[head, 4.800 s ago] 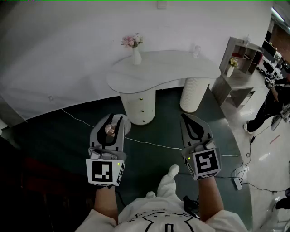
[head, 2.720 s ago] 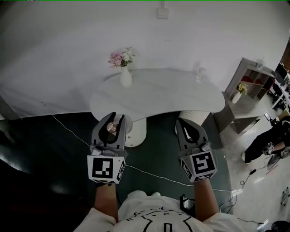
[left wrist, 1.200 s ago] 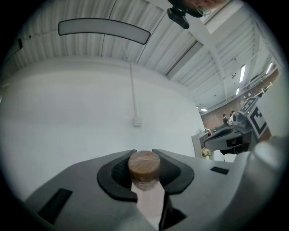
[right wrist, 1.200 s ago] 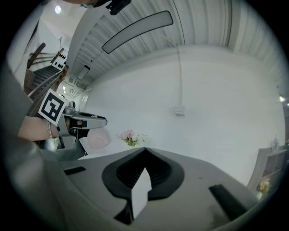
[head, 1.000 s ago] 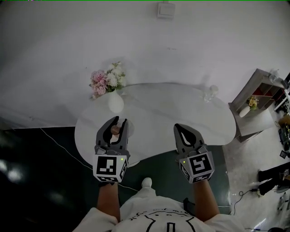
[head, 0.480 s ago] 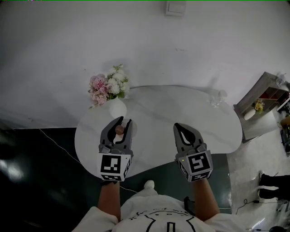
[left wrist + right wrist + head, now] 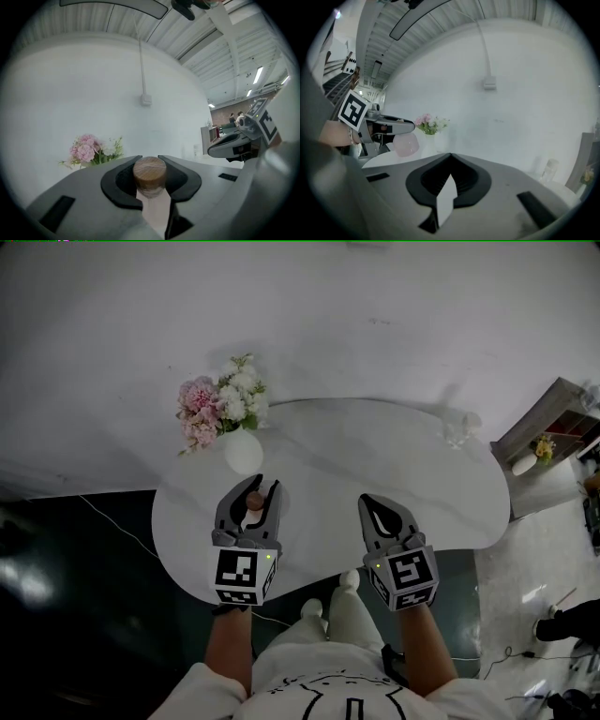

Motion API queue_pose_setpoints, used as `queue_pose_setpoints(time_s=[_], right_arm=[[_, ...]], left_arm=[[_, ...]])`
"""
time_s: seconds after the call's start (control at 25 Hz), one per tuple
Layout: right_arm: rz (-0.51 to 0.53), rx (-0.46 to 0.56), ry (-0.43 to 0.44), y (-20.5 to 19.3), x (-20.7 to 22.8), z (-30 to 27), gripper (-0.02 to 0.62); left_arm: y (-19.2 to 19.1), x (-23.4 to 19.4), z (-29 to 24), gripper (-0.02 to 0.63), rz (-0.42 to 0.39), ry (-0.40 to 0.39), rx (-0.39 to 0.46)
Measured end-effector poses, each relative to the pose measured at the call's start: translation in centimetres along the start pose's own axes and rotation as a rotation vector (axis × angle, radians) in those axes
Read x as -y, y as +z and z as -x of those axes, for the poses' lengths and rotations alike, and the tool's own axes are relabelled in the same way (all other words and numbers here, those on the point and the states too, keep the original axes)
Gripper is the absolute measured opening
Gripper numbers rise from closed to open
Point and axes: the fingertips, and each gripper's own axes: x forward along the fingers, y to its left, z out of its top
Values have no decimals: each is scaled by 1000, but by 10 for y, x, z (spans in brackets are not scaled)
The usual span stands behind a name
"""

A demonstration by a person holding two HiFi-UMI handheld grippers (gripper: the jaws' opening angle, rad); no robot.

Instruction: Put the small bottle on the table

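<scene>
Left gripper (image 7: 261, 487) jaws pinch a wooden-capped, seemingly pink small bottle (image 7: 150, 174); right gripper (image 7: 371, 503), at 3 o'clock, jaws pressed together.

1. The left gripper (image 7: 259, 487) pointed to the far side, its jaws pressed on the small bottle (image 7: 149, 173).
2. The right gripper (image 7: 369, 502) was beside it, with jaws together and empty.
3. The left forearm (image 7: 230, 648) and the right forearm (image 7: 427, 645) were bare.
</scene>
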Motion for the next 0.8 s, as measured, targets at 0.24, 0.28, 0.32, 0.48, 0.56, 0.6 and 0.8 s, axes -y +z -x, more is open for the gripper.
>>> queue_pose_setpoints(time_s=[0.24,0.28,0.32,0.48,0.56,0.6,0.8], right_arm=[[-4,-18,15,-12,4,-10,-6],[-4,-20,18,-13,5,-11,-6],[-6,-22,20,-15,6,-13,-6],[-10,-21,31,-18,10,-20,-6],[-13,-20,38,-22,9,-24,-6],[-14,-21,41,-24,8,-25,-6],[-26,-24,47,-33,8,-37,-6]], left_arm=[[-21,4,-12,106,7,-3,-38],[-25,5,-13,106,9,-3,-44],[-28,7,-15,106,11,-3,-50],[-41,8,-21,106,13,0,-71],[-49,7,-25,106,8,2,-81],[-53,7,-27,106,8,3,-85],[-70,4,-35,106,12,4,-108]])
